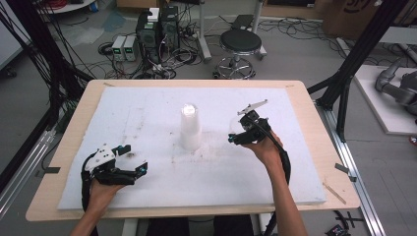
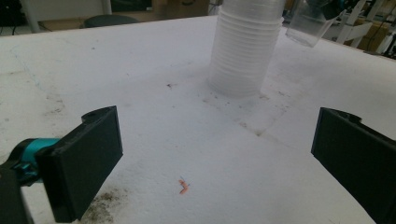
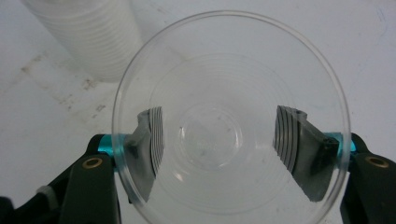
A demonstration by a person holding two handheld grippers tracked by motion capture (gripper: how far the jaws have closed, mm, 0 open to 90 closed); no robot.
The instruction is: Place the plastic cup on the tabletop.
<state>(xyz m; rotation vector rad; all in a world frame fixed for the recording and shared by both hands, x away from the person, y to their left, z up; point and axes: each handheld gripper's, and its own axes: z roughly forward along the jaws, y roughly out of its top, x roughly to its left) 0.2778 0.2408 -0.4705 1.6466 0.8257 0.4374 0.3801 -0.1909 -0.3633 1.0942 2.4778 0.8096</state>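
A stack of clear plastic cups [image 1: 191, 129] stands upside down in the middle of the white foam board [image 1: 142, 110]; it also rises ahead in the left gripper view [image 2: 243, 46] and at the upper left of the right gripper view [image 3: 88, 37]. My right gripper [image 1: 235, 133] hovers just right of the stack, shut on a single clear cup [image 3: 229, 84] whose mouth faces its camera. That held cup [image 2: 306, 25] hangs above the board. My left gripper [image 1: 136, 158] rests low at the board's front left, open, with nothing between its jaws [image 2: 217, 158].
A small pink scrap [image 2: 184, 186] and dark specks lie on the foam in front of the left gripper. Beyond the table's far edge stand a stool [image 1: 240, 42] and computer boxes [image 1: 157, 29] among cables. Black frame posts flank the table.
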